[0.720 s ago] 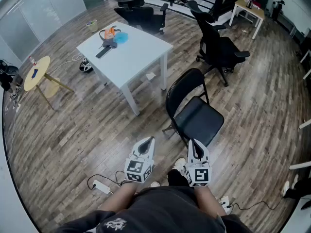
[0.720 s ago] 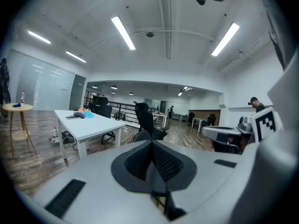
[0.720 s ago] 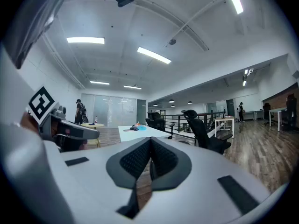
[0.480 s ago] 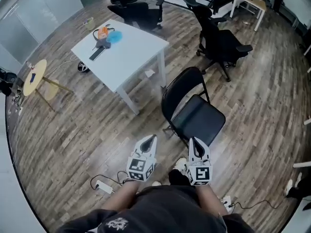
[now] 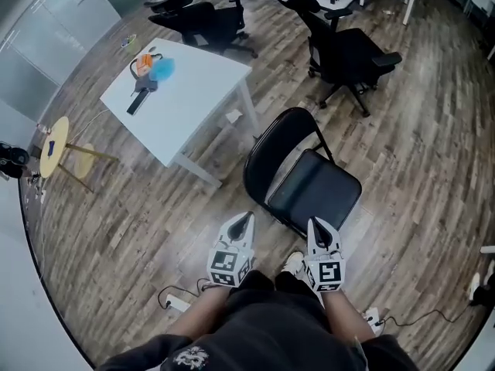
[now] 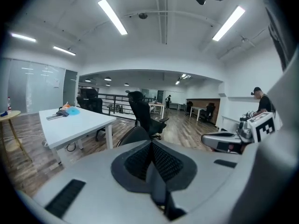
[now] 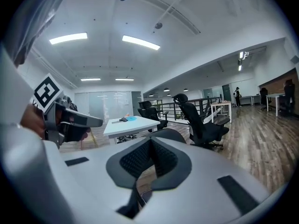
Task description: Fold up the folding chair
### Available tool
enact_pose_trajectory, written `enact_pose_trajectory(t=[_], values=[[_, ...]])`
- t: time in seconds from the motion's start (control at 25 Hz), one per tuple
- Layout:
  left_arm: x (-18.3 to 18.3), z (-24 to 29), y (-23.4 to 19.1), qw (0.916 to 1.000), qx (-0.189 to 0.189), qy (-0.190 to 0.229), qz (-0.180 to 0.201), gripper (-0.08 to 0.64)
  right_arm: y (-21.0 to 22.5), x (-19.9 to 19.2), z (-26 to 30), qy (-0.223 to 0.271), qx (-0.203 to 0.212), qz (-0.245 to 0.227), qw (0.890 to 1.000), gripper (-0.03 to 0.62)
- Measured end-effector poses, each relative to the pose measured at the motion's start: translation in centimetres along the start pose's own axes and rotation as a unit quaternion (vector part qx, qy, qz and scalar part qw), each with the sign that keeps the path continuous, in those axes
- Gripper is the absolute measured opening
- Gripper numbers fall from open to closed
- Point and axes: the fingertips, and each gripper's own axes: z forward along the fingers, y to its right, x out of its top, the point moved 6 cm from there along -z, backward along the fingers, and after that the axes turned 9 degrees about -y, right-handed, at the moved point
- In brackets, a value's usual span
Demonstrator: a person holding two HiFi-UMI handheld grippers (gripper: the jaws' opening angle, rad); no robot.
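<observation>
Head view: the folding chair [image 5: 309,188] is seen unfolded on the wooden floor [image 5: 402,168], seat level and curved back upright, near the closest corner of the white table [image 5: 186,103]. Both grippers are held low in front of the person, side by side. The left gripper [image 5: 244,221] is shown over bare floor just beside the seat's near edge. The tip of the right gripper [image 5: 317,224] is overlaid on that edge (contact cannot be judged from this angle). Orange and blue items [image 5: 151,66] and a dark flat tool [image 5: 138,101] are seen near a far corner of the tabletop. A black office chair [image 5: 348,49] is placed beyond the folding chair, and a power strip [image 5: 176,303] lies on the floor by the person's feet.

Left gripper view: the left gripper [image 6: 152,148] is shown with its jaws pressed together and nothing between them. The folding chair's dark back [image 6: 133,135] is seen just past the jaws, with the white table [image 6: 74,120] at the left and an office chair [image 6: 142,111] behind. The right gripper [image 6: 229,141] is visible at the right.

Right gripper view: the right gripper [image 7: 149,148] is likewise shown with jaws together and empty. The folding chair's back [image 7: 170,133] rises just beyond them, with the white table [image 7: 133,123] behind it and an office chair [image 7: 201,120] to its right. The left gripper [image 7: 70,122] is seen at the left.
</observation>
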Motion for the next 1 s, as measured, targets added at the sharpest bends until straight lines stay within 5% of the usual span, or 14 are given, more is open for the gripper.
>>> enact_pose_trajectory(t=[0.36,0.56,0.68,1.0], values=[[1.7,5.8,-1.2,0.9976,-0.013,-0.051,0.044,0.005,3.7,-0.7,2.8,-0.021,-0.03,0.033,0.999,0.014],[3.0,10.2,-3.9,0.9958,-0.03,-0.085,0.014,0.005,5.8,-1.6,5.6,-0.046,-0.076,0.073,0.993,0.014],[4.6,12.7,-5.7,0.9938,-0.042,-0.095,0.04,0.005,6.6,-1.5,7.8,-0.054,-0.099,0.101,0.988,0.014],[6.6,18.7,-9.2,0.985,-0.113,-0.106,0.077,0.006,9.0,-4.2,11.2,-0.08,-0.148,0.159,0.973,0.014]])
